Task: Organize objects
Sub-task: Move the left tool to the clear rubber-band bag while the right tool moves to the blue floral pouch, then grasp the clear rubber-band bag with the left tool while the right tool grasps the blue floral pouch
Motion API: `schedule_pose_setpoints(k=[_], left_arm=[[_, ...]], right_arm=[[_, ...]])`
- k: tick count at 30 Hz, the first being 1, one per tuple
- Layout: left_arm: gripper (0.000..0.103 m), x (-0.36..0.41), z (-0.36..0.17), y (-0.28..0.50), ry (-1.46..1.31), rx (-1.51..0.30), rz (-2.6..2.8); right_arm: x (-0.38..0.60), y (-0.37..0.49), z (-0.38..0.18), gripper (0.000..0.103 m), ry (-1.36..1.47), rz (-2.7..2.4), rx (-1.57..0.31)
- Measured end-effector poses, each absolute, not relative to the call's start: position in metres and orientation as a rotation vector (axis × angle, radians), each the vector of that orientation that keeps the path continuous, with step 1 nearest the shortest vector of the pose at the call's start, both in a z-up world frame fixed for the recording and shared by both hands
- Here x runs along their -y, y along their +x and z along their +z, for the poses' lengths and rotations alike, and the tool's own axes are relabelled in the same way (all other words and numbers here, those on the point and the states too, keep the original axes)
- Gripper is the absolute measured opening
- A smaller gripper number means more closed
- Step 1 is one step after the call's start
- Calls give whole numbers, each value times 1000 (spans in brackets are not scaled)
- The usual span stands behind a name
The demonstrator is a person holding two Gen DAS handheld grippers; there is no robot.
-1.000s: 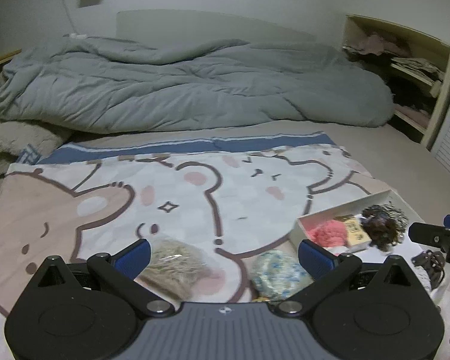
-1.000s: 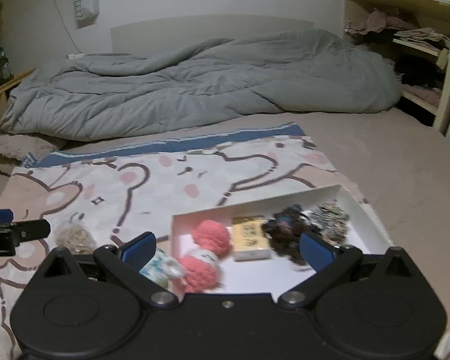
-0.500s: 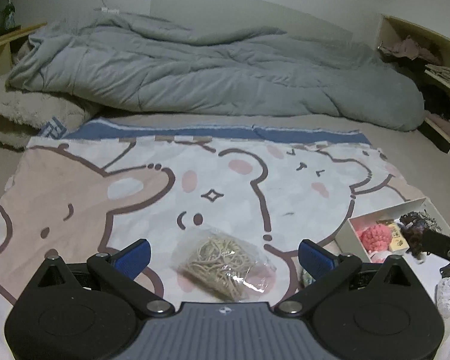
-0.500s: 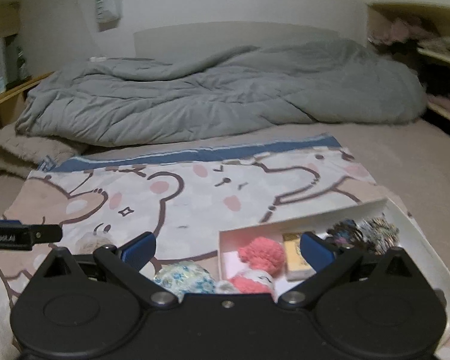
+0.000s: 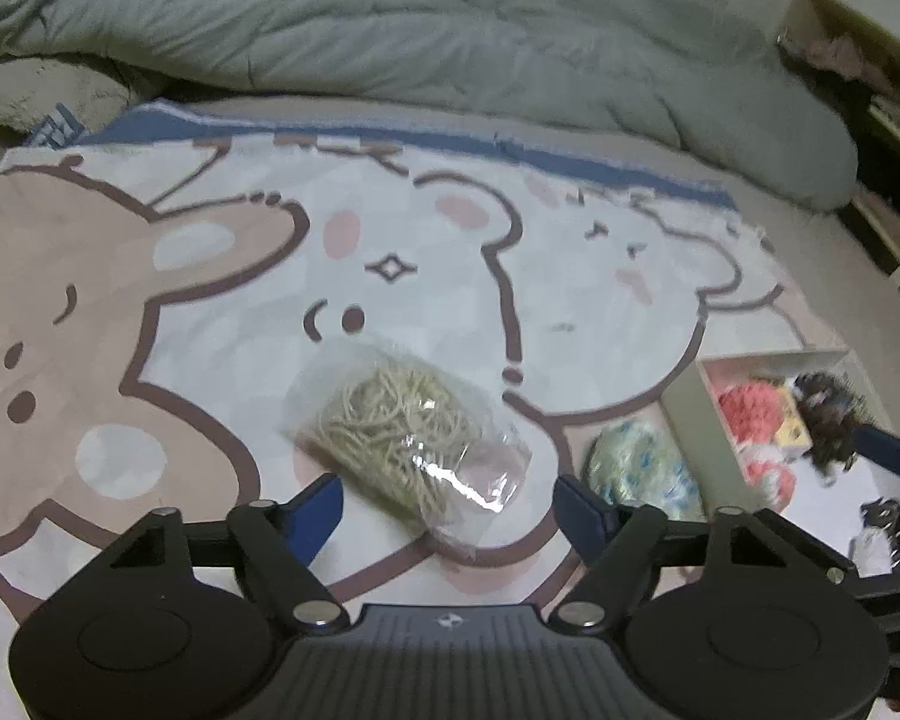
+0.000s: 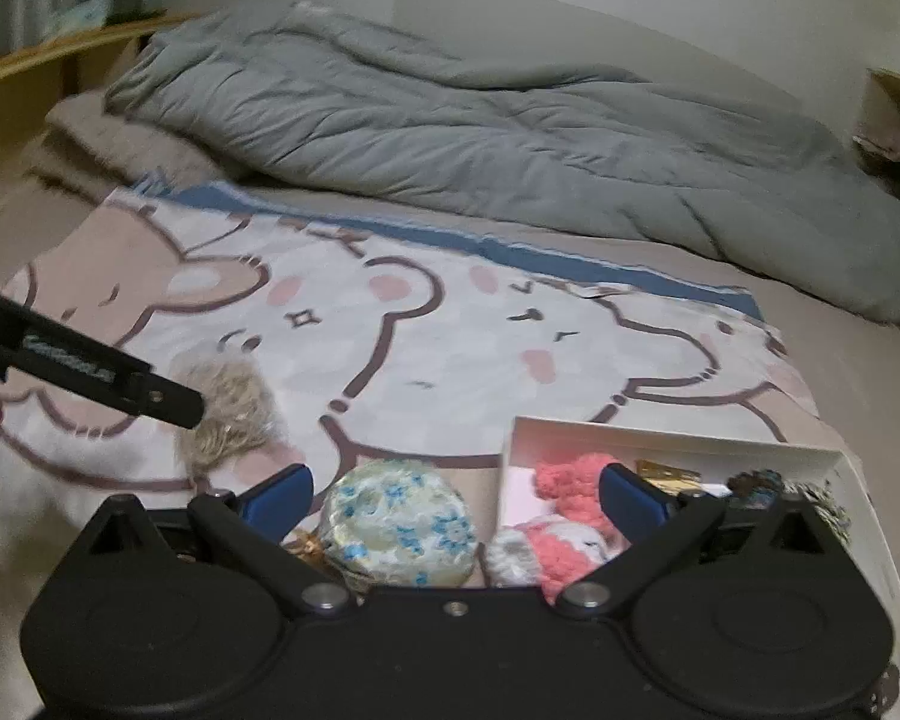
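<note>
Left gripper (image 5: 447,495) closing around bag of rubber bands (image 5: 411,438), pads not pressing; right gripper (image 6: 453,489) gaping over floral pouch (image 6: 399,525).

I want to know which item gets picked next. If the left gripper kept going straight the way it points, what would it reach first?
Most likely the clear bag of rubber bands, lying on the cartoon blanket between the left gripper's open fingers, which have just been closing in. Exact depth is unclear.

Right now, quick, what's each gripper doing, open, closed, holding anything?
Left gripper: open, jaws just been closing around the bag of rubber bands, pads not yet on it.
Right gripper: open, holding nothing, over the floral pouch.
</note>
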State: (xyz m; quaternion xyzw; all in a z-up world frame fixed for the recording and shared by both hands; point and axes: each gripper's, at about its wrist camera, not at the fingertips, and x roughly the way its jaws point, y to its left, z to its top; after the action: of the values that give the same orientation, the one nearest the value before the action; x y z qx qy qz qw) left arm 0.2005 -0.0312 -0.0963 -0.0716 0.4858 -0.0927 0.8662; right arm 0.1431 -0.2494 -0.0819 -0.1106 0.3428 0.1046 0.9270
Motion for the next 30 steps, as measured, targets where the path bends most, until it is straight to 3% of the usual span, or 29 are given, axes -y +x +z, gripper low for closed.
schedule_pose_setpoints(k=[7,10,13,15,18,27,30], left_arm=[[66,34,-118,211,-182,-1064,-218],[57,36,-126,217,-170,-1082,-212],[43,35,-132,221,-177,-1094,-213],[27,33,-135,222,-166,-1100,-215],[19,29,-138,222,-152,-1110,-234],[15,11,-133,205,-43,-1110,-321],[15,4,-131,191,8,-1116,-365]], right_arm=[[226,149,-105,86,-345,311,-779],[217,150,-116,81,-391,363,-801],[206,151,-126,77,-442,405,-817],[200,152,-132,72,-481,420,-822],[193,155,-140,63,-518,436,-842],[188,157,-150,30,-580,462,-849],[186,151,-148,27,-607,483,-842]])
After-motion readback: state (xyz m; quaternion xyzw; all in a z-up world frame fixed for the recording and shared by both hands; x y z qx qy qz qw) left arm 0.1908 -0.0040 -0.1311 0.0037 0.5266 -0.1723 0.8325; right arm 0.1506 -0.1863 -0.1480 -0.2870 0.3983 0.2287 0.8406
